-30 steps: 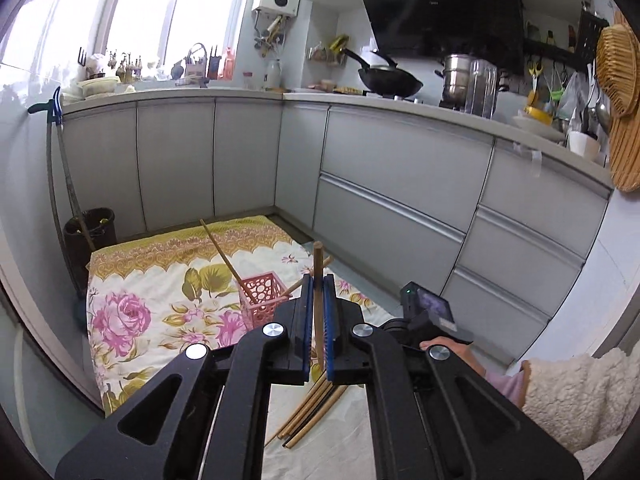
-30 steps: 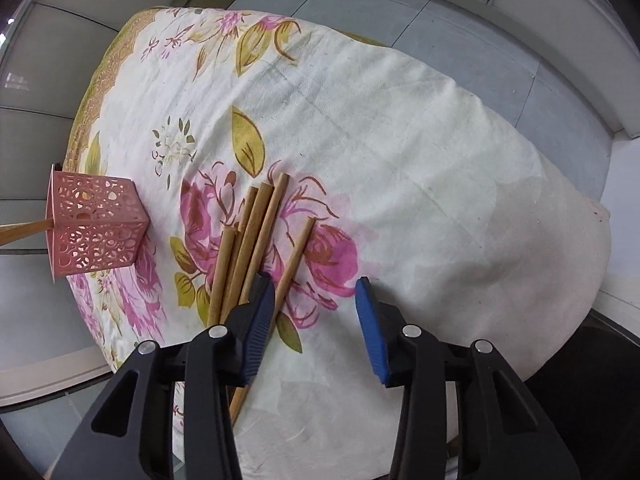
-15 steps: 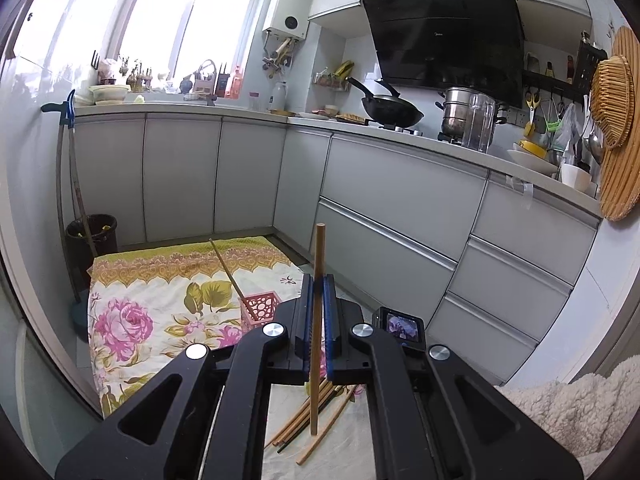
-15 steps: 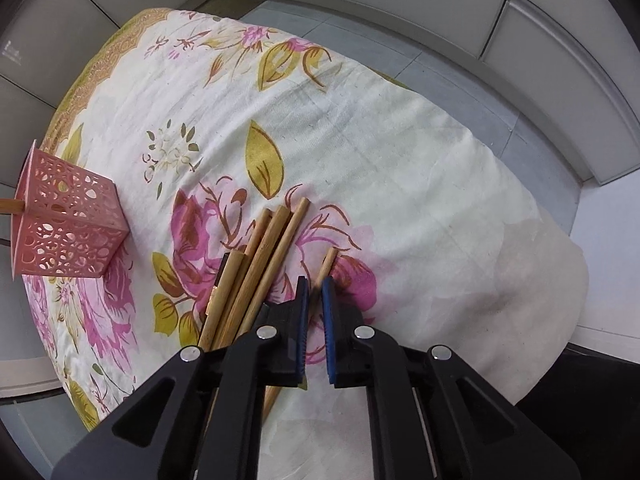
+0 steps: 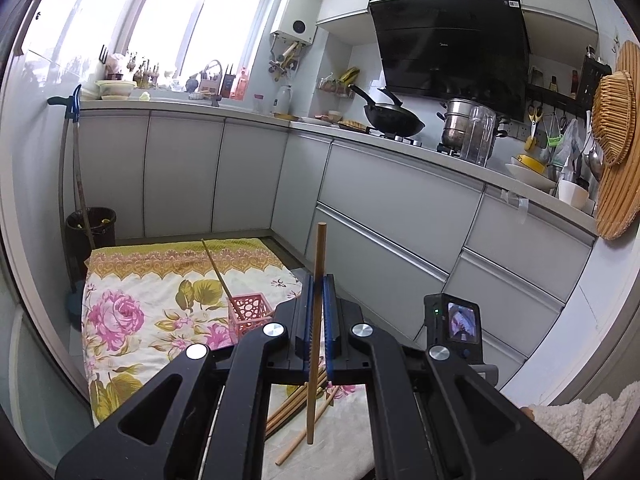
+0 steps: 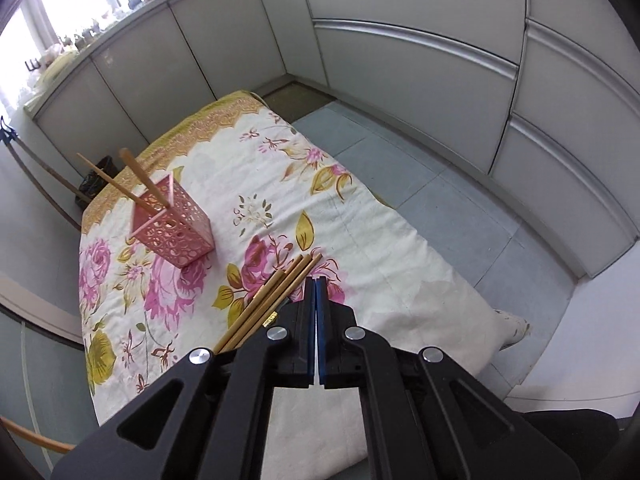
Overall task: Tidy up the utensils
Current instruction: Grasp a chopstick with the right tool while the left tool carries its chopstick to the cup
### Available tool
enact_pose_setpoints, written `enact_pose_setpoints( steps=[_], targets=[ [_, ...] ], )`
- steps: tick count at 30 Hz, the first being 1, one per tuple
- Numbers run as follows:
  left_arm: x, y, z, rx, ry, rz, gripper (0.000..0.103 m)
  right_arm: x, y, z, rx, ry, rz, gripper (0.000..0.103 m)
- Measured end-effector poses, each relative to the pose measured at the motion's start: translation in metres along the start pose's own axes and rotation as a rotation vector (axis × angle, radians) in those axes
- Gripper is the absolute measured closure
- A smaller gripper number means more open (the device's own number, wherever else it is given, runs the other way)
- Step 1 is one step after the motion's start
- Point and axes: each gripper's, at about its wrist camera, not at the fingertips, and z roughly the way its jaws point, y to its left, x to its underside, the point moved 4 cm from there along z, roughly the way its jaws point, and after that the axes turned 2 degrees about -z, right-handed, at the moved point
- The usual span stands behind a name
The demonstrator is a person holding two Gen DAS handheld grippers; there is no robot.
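Wooden chopstick (image 5: 316, 320) upright in left gripper (image 5: 318, 292) above cloth (image 5: 132, 280)

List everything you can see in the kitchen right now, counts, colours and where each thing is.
floral cloth: one, cream with pink roses, under the utensils
holder: one, pink, perforated, standing on cloth
chopsticks in holder: two, tan, leaning
loose chopsticks: at least four, tan, lying on cloth
held chopstick: one, tan, upright
bin: one, black, by cabinets
wok: one, black, on stove
left hand-held gripper: black, shut on held chopstick
right hand-held gripper: black, shut
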Motion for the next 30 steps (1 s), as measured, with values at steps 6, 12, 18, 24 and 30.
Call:
enact_pose_setpoints(
  steps=[6,12,18,24,30],
  targets=[
    [-0.004,-0.013,-0.012,0.006,-0.021,0.020,0.099,0.004,-0.009,0.038,-0.119,0.314,0.150,0.101],
    [-0.002,-0.007,-0.014,0.014,-0.034,0.007,0.099,0.022,-0.022,0.117,-0.086,0.571,0.332,0.101],
    [0.001,0.008,-0.010,0.028,-0.036,-0.022,0.099,0.017,-0.018,0.141,-0.027,0.588,0.376,0.064],
    [0.001,0.016,-0.009,0.039,-0.037,-0.039,0.099,0.015,-0.015,0.156,0.073,0.590,0.353,0.064],
    [-0.001,0.018,-0.012,0.031,-0.046,-0.043,0.099,0.027,0.014,0.159,0.257,0.510,0.172,0.068]
  ],
)
